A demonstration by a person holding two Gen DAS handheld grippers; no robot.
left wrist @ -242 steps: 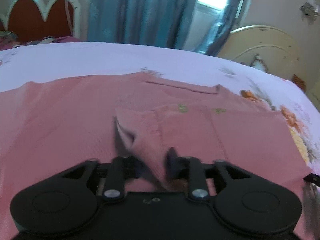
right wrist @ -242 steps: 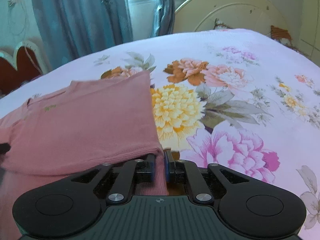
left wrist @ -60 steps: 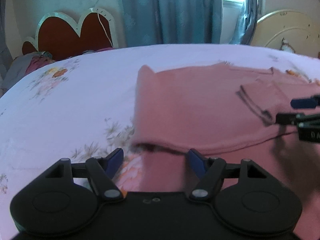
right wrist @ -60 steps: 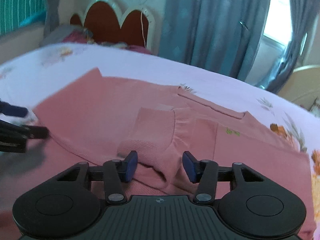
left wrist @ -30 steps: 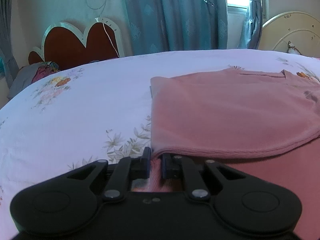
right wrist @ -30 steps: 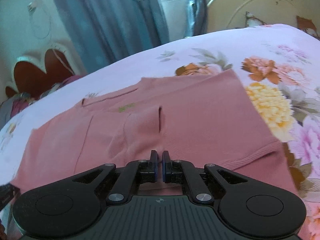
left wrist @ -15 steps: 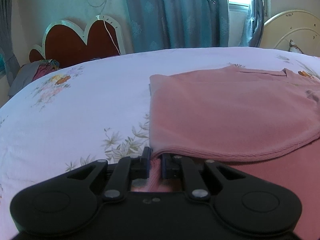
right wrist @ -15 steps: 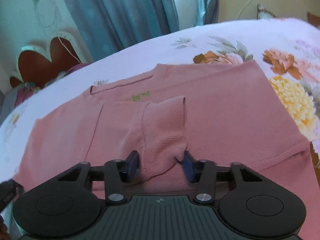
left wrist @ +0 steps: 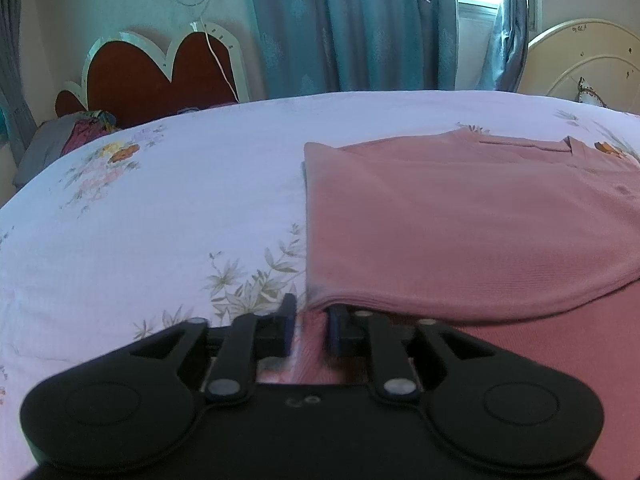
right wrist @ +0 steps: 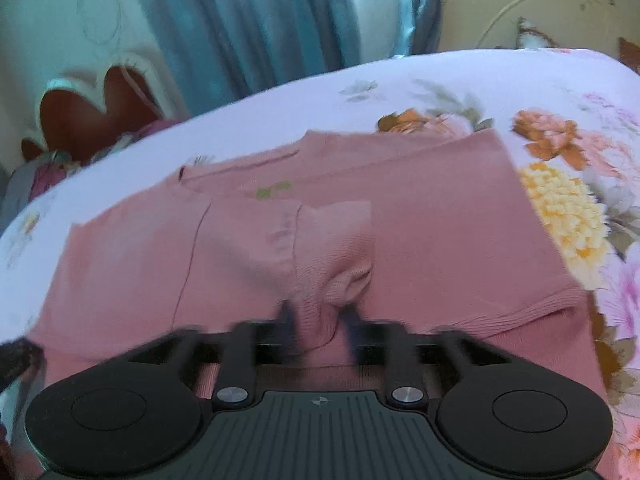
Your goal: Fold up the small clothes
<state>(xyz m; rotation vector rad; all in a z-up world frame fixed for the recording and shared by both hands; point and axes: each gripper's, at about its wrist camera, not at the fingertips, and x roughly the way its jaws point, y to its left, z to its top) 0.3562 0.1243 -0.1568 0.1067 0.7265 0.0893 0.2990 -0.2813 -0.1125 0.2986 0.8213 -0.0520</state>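
- Leftmost in the left wrist view, a red scalloped headboard (left wrist: 160, 76) stands behind the floral bedsheet (left wrist: 168, 208), with a bundle of cloth (left wrist: 76, 132) at its foot.
- Blue curtains (left wrist: 352, 28) hang to the right of the headboard, and a cream curved board (left wrist: 584, 60) stands further right again.
- On the sheet, right of the headboard, lies the pink sweater (left wrist: 460, 224), folded over on itself, its ribbed hem facing the camera.
- At that hem's left corner sits the left gripper (left wrist: 310, 326); its jaws have just been opening, now a little apart, with pink knit between them; whether the pads still press it I cannot tell.
- From the right wrist view, the sweater (right wrist: 440, 232) spreads from near the headboard (right wrist: 92, 112) toward the big printed flowers (right wrist: 560, 196).
- A small green label (right wrist: 274, 190) sits below the neckline; its writing is too blurred to read.
- Right of centre, a folded sleeve cuff (right wrist: 332, 256) bunches up on the sweater's body.
- Its near end hangs between the jaws of the right gripper (right wrist: 316, 322), which have just been opening and stand apart, the right pad clear of the knit.
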